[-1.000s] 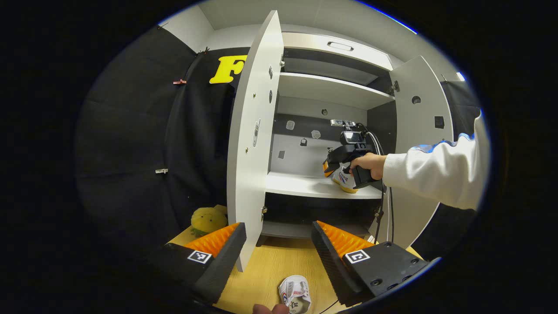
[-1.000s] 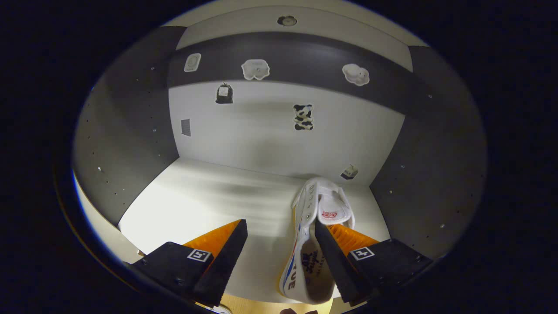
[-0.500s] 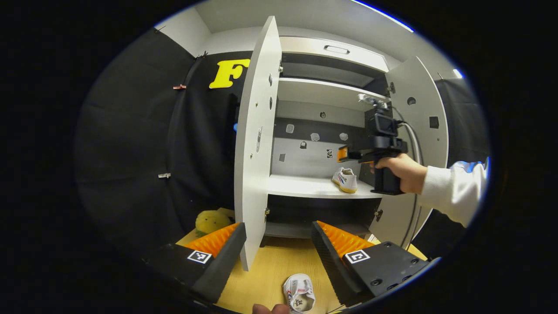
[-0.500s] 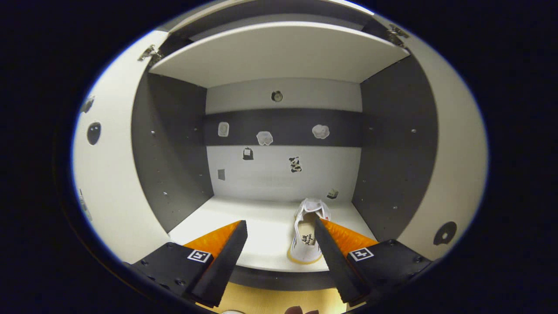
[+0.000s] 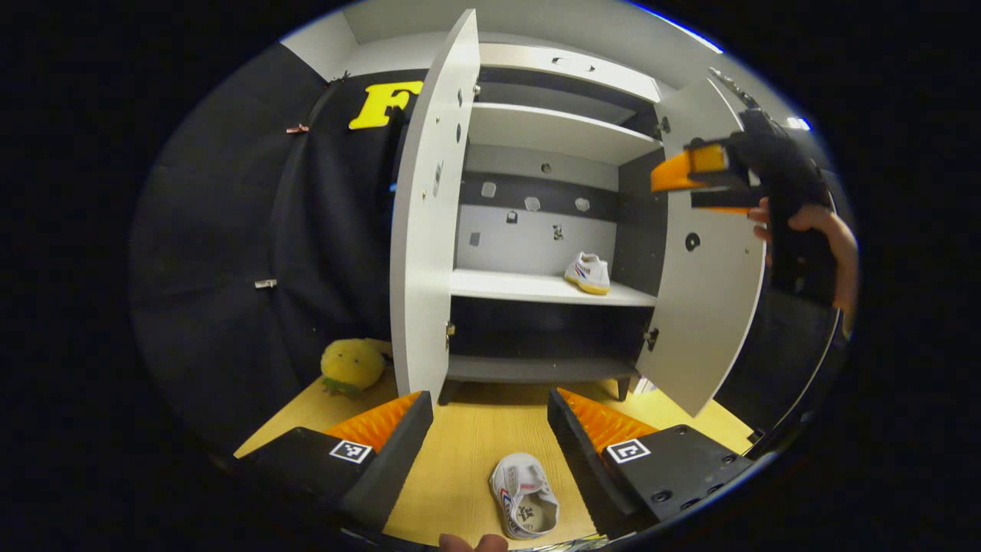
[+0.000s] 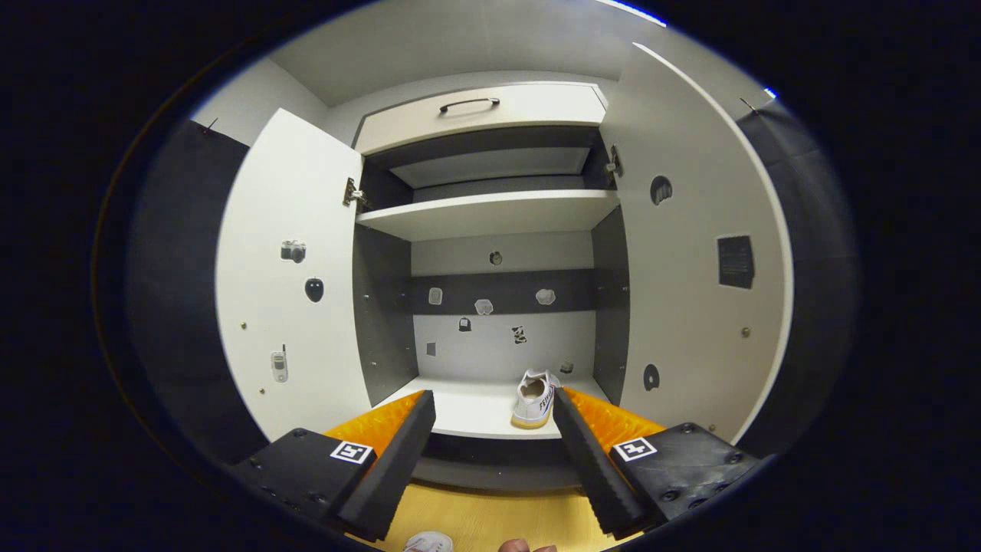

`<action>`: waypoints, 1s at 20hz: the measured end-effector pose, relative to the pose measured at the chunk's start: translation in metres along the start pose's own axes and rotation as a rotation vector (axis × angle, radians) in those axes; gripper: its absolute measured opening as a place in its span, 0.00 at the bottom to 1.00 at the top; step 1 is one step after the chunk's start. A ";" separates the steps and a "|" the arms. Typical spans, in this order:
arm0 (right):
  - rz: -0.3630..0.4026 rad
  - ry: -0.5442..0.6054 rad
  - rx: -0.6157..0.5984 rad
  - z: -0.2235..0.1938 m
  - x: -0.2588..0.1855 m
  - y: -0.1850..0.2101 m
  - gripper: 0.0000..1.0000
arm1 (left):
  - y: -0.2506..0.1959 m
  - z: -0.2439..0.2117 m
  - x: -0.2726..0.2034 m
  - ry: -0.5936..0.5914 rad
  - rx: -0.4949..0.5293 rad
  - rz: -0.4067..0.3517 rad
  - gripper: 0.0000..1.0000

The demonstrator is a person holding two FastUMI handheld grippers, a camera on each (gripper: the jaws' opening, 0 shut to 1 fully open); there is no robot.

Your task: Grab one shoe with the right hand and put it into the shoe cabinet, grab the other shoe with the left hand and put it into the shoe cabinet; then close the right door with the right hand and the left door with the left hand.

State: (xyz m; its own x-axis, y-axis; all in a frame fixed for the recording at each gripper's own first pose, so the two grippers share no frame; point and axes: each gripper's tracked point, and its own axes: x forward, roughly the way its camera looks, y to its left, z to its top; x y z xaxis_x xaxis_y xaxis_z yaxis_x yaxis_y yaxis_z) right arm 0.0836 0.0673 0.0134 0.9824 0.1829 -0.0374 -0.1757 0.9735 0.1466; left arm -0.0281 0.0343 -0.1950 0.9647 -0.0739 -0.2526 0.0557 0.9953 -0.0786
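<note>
A white shoe (image 5: 525,502) lies on the wooden floor (image 5: 475,452), just below and between the fingers of my open left gripper (image 5: 490,414). The other white shoe (image 5: 588,274) stands on the middle shelf (image 5: 521,285) of the shoe cabinet, at its right side. Both doors are open: the left door (image 5: 420,215) and the right door (image 5: 705,307). A hand holds my right gripper (image 5: 678,192) high in front of the right door. In the right gripper view, my right gripper (image 6: 494,410) is open with nothing in it and faces the shelved shoe (image 6: 535,399) from outside the cabinet.
A yellow plush toy (image 5: 351,366) sits on the floor left of the left door. Above the shelves is a drawer (image 6: 475,115) with a handle. An upper shelf (image 6: 490,213) and a low bottom shelf (image 5: 536,368) hold nothing.
My right gripper let the shoe stay on the shelf and pulled back out of the cabinet, rising to the right. My left gripper drew back a little from the cabinet.
</note>
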 end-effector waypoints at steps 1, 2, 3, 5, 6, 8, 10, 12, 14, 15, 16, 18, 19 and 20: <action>-0.005 -0.003 -0.013 0.003 -0.011 -0.004 0.98 | -0.001 -0.022 0.001 0.038 0.007 -0.007 0.95; -0.011 -0.014 -0.026 0.008 -0.021 -0.008 0.98 | -0.002 -0.044 0.002 0.086 0.016 -0.014 0.95; -0.021 -0.020 -0.033 0.013 -0.028 -0.012 0.98 | -0.004 -0.066 0.004 0.132 0.024 -0.026 0.95; -0.033 -0.028 -0.032 0.018 -0.040 -0.020 0.98 | -0.011 -0.109 0.002 0.213 0.038 -0.049 0.95; -0.040 -0.026 -0.035 0.019 -0.046 -0.025 0.98 | -0.015 -0.126 0.003 0.248 0.041 -0.063 0.95; -0.061 -0.030 -0.043 0.022 -0.054 -0.038 0.97 | -0.024 -0.154 0.003 0.304 0.034 -0.089 0.95; -0.081 -0.028 -0.040 0.025 -0.063 -0.051 0.98 | -0.028 -0.179 0.007 0.350 0.016 -0.099 0.95; -0.103 -0.022 -0.029 0.026 -0.071 -0.066 0.98 | -0.028 -0.201 0.018 0.390 0.006 -0.086 0.95; -0.130 -0.013 -0.027 0.026 -0.079 -0.083 0.98 | -0.026 -0.217 0.033 0.409 0.006 -0.070 0.93; -0.141 -0.009 -0.028 0.026 -0.083 -0.090 0.98 | -0.025 -0.222 0.040 0.410 0.013 -0.065 0.89; -0.155 -0.007 -0.031 0.027 -0.087 -0.099 0.98 | -0.024 -0.228 0.047 0.410 0.028 -0.060 0.88; -0.182 -0.006 -0.036 0.029 -0.096 -0.115 0.98 | -0.022 -0.238 0.063 0.407 0.067 -0.053 0.86; -0.195 -0.005 -0.037 0.031 -0.101 -0.123 0.98 | -0.023 -0.240 0.070 0.400 0.083 -0.055 0.84; -0.208 -0.008 -0.038 0.033 -0.106 -0.130 0.98 | -0.025 -0.241 0.078 0.386 0.101 -0.058 0.83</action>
State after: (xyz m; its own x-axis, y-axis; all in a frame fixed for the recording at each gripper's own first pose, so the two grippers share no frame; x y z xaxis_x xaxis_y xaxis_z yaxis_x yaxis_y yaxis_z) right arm 0.0043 -0.0829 0.0309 0.9982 -0.0238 -0.0555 0.0293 0.9946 0.0991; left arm -0.0163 -0.0107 -0.4448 0.7928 -0.1290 -0.5957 0.1507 0.9885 -0.0135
